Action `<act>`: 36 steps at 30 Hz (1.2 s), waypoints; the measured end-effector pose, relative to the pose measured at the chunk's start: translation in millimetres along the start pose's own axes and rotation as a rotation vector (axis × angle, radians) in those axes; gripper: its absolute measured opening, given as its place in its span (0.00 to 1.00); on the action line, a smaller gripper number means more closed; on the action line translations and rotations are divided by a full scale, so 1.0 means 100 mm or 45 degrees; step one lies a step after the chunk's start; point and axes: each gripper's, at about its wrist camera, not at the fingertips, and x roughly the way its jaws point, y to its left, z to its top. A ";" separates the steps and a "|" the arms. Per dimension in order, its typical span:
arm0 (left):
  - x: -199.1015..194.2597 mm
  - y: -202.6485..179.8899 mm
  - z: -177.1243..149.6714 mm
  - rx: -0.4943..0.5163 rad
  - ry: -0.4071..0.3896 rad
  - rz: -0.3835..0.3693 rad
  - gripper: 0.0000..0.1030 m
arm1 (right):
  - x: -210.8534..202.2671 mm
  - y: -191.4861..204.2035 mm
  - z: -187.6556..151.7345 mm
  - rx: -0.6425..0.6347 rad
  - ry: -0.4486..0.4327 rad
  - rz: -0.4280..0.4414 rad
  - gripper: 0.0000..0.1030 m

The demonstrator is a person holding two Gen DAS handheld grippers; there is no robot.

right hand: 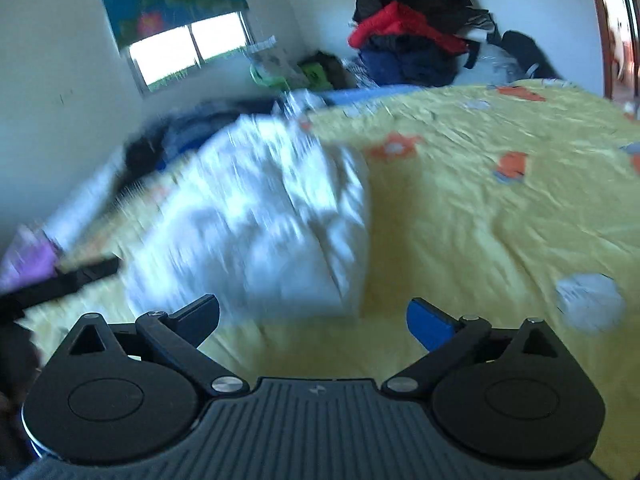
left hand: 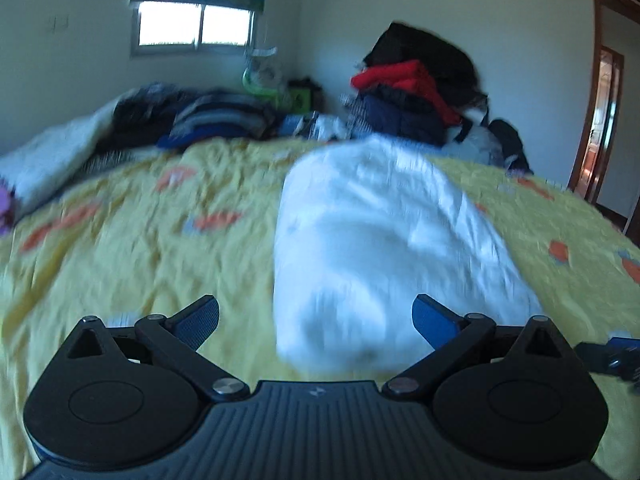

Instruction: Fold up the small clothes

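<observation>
A white garment (left hand: 384, 240) lies folded lengthwise on the yellow bedspread (left hand: 140, 248), its near end between my left gripper's fingers. My left gripper (left hand: 316, 320) is open and holds nothing. In the right wrist view the same white garment (right hand: 260, 216) lies to the left of centre on the bedspread (right hand: 480, 220). My right gripper (right hand: 314, 320) is open and empty, just short of the garment's near right corner. The other gripper (right hand: 60, 284) shows as a dark bar at the left edge, and the right gripper shows at the right edge of the left wrist view (left hand: 612, 356). Both views are motion-blurred.
A pile of dark and red clothes (left hand: 416, 88) stands at the far side of the bed. More dark and blue clothes (left hand: 200, 116) and a white blanket (left hand: 48, 152) lie at the far left. A window (left hand: 196, 28) is behind; a door (left hand: 604, 120) is at the right.
</observation>
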 end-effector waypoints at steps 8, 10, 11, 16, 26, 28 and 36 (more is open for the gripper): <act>0.06 -0.01 -0.28 0.018 0.010 0.025 1.00 | 0.08 0.15 -0.24 0.083 -0.025 -0.034 0.99; 0.13 0.01 -0.29 -0.028 0.055 0.055 1.00 | 0.21 0.18 -0.24 0.082 0.041 -0.067 0.99; 0.13 0.03 -0.29 -0.055 0.073 0.056 1.00 | 0.25 0.20 -0.24 0.083 0.077 -0.101 0.99; -0.07 0.02 -0.40 -0.041 0.011 0.015 1.00 | 0.22 0.37 -0.40 -0.013 0.065 -0.160 0.99; -0.50 -0.03 -0.37 -0.081 0.123 -0.051 1.00 | 0.06 0.58 -0.44 -0.056 0.128 -0.227 0.99; -0.63 -0.06 -0.36 -0.049 0.088 -0.025 1.00 | 0.02 0.67 -0.49 -0.091 0.116 -0.245 0.99; -0.81 -0.05 -0.30 -0.030 0.060 -0.001 1.00 | -0.15 0.85 -0.50 -0.160 0.057 -0.238 1.00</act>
